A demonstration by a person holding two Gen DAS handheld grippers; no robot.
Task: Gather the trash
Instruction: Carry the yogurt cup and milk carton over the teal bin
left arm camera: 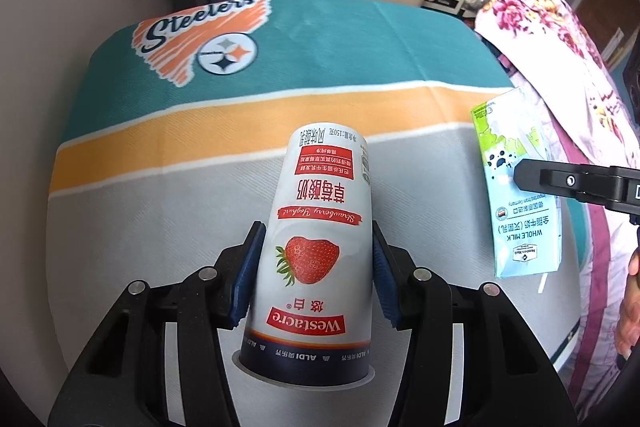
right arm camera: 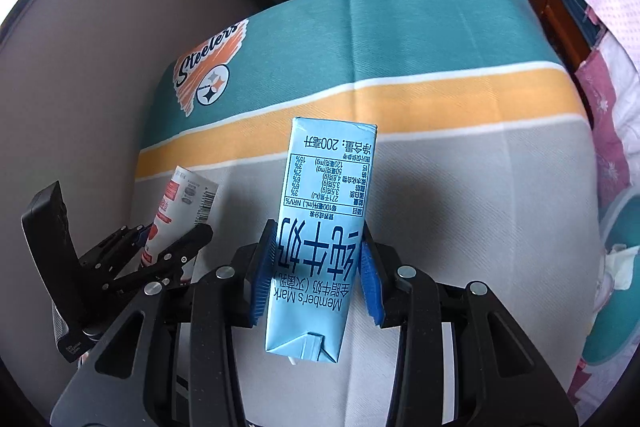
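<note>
Now, left wrist view: the left gripper [left arm camera: 316, 267] clamps the strawberry yoghurt cup [left arm camera: 312, 255] between its blue pads [left arm camera: 248, 271], the cup filling the lower centre of the frame with its dark rim nearest the camera and its base pointing away over the striped blanket [left arm camera: 360, 59]. At the right edge, the milk carton [left arm camera: 516, 195] appears, pinched by a black finger of the other tool, with part of a hand [left arm camera: 632, 307] at lower right. Right wrist view: the right gripper [right arm camera: 316, 267] grips that same pale blue milk carton at mid-frame, pads pressed on both narrow sides, folded top end toward the camera; the left gripper and its cup sit at lower left. Step in hand, by judgement: both pieces of trash are picked up and held clear of the blanket, so pickup is done and disposal remains. The next move calls for carrying each to a bin and opening the fingers over it. No bin or bag shows in either view, and whether cup or carton holds any liquid cannot be told.
</note>
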